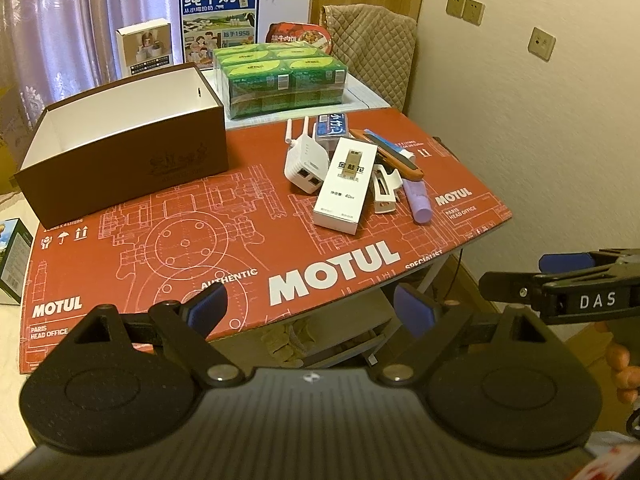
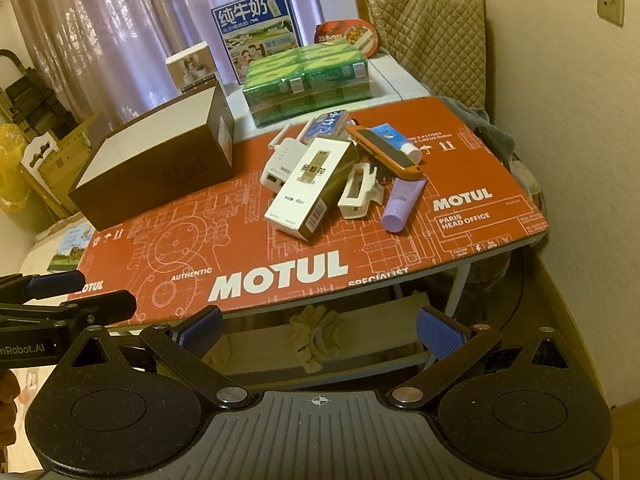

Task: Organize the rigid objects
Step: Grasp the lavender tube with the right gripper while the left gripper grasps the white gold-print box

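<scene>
An open brown box (image 1: 124, 152) with a white inside stands at the back left of the red MOTUL table top (image 1: 224, 240); it also shows in the right wrist view (image 2: 160, 168). To its right lies a pile: a white router (image 1: 304, 164), a white carton (image 1: 346, 186), a white clip (image 1: 384, 192), a purple tube (image 1: 418, 202), an orange utility knife (image 1: 396, 156) and a blue pack (image 1: 332, 124). My left gripper (image 1: 310, 312) is open and empty before the table's front edge. My right gripper (image 2: 320, 326) is open and empty too, beside the left one.
Behind the table are green shrink-wrapped cartons (image 1: 280, 76), a blue milk box (image 1: 220, 20), a small white box (image 1: 146, 46) and a quilted chair cover (image 1: 376, 52). A wall (image 1: 540, 140) runs close on the right. Gloves (image 2: 316, 332) lie on a shelf under the table.
</scene>
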`<state>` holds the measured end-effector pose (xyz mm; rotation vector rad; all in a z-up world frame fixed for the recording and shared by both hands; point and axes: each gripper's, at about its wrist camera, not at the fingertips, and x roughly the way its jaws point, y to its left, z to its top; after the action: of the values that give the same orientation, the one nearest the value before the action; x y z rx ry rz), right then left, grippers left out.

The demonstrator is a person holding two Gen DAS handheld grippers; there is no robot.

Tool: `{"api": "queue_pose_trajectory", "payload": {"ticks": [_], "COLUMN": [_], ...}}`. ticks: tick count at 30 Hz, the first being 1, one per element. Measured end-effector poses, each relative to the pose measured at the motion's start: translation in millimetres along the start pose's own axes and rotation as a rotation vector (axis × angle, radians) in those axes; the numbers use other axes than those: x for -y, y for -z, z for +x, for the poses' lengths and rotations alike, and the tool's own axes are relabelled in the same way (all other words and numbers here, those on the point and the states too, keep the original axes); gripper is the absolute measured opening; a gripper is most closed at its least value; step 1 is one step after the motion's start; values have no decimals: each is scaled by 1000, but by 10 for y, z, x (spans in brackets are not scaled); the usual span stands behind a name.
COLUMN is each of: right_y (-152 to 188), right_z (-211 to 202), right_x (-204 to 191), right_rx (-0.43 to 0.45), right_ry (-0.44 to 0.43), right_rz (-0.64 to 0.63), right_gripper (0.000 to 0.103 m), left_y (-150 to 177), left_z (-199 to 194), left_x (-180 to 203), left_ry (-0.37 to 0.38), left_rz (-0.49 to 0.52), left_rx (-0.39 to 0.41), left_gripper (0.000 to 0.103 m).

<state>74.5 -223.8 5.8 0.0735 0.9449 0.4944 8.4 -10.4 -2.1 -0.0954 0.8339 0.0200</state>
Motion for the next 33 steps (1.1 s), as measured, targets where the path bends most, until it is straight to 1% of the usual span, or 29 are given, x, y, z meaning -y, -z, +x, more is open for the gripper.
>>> {"api": "queue_pose_trajectory", "payload": {"ticks": [6,11,18,19,21,26,33], "right_y": [46,36,-56,-78,-136,-301,-565], "right_z": [14,66,176,201,259,415,748], "right_x": [109,209,319,338,387,495,507], "right_rx": [-7,-12,1,1,4,20,16], "right_ry": [6,27,63,71,90,142,209], "right_rz": [21,53,86,93,111,165,200], "right_gripper": [101,101,100,99,95,90,82], "left_y": [-32,-103,-331,-373,-459,-702,-1016], "left_z": [131,276,598,657,791,1175,1682], "left_x": [60,111,147,151,157,168,155], "left_ry": [12,33,75,85,100,150,210], "left_rz": [13,38,94,103,121,176,251], "left_rx": [-24,-39,-48,-49,-57,-79,-105], "left_gripper": [88,88,86,86,85,83,78]}}
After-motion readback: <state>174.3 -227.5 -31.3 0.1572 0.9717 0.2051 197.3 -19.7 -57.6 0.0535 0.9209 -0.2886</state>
